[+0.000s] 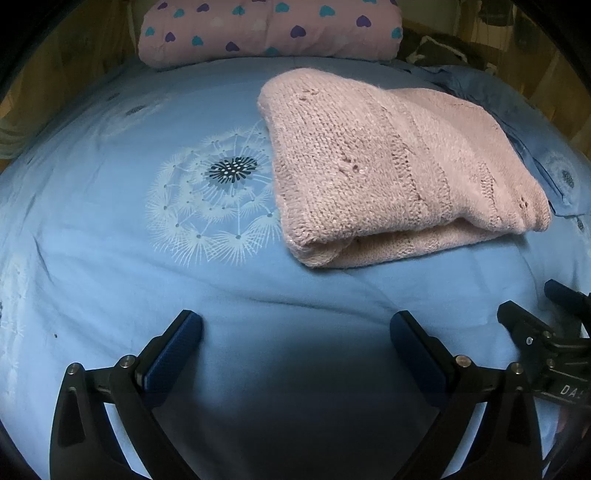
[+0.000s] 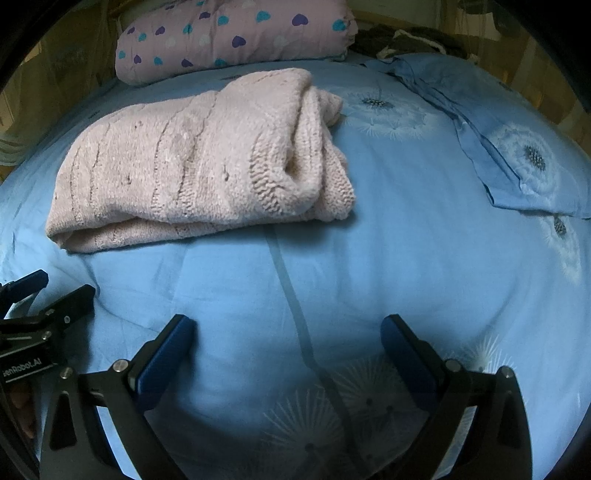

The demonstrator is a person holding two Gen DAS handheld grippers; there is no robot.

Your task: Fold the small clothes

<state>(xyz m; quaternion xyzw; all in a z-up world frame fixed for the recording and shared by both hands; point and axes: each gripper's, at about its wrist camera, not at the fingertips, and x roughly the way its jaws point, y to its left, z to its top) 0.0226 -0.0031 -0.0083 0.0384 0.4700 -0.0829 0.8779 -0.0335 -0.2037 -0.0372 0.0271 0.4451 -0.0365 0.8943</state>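
Blue bedsheet under both grippers (jaws wide, empty), near folded pink sweater.

- Heart-print quilt: top cut off by the upper edge in both wrist views.
- Dark heap behind the blue sheet: dim, kind of thing not discernible.
- Pink knit sweater: inner layers hidden inside the fold; sleeves not traceable.
- Right gripper in the left wrist view: cut off by the right edge, lettering partly readable.
- Left gripper in the right wrist view: body cut off at the left edge.
- Wooden surroundings: blurred, dark.
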